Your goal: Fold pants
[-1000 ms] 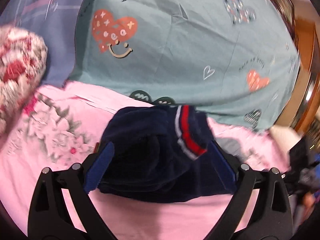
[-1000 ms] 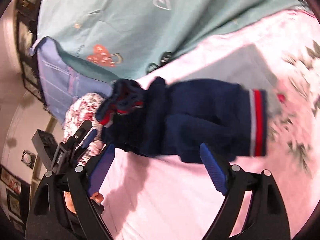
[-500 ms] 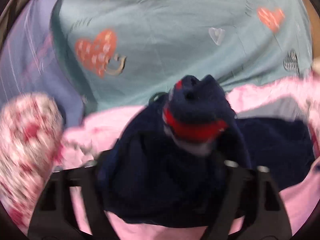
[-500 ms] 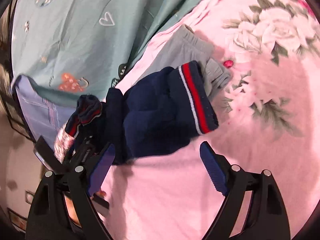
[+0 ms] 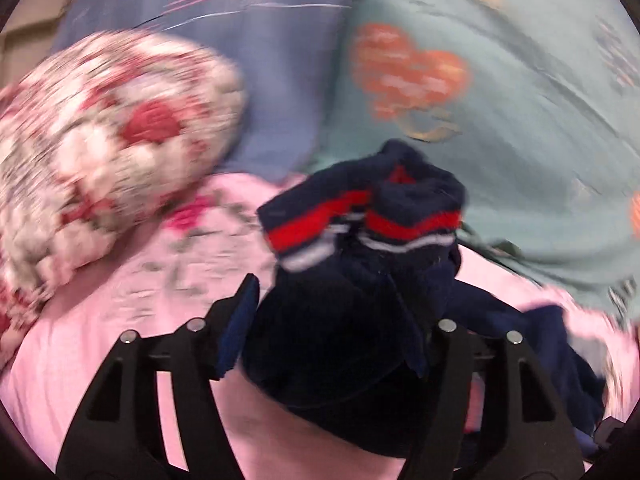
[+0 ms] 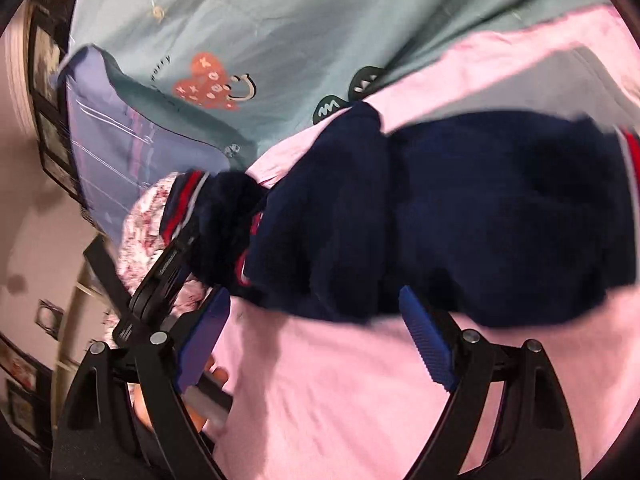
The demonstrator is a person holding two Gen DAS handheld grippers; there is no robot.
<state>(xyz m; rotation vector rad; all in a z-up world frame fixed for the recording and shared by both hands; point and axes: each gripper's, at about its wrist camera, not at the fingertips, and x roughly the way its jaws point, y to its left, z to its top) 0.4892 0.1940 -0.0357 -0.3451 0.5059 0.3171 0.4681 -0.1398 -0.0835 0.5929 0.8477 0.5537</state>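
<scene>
Between the left gripper (image 5: 336,332), navy pants (image 5: 360,300), its jaws just reopening; right gripper (image 6: 316,336) apart.

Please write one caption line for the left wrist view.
Left tool holding bunched navy pants with red-white striped cuffs above a pink floral bedsheet.

Layout. The pants (image 6: 460,216) lie on the bedsheet (image 6: 340,392), stretched from nine to three o'clock ahead of the right gripper (image 6: 316,336). At nine o'clock their bunched end sits between the left gripper's (image 5: 340,332) fingers. A quilt (image 6: 280,20) lies behind, at twelve o'clock. A pillow (image 5: 100,152) lies at ten o'clock from the left gripper, on the sheet.
</scene>
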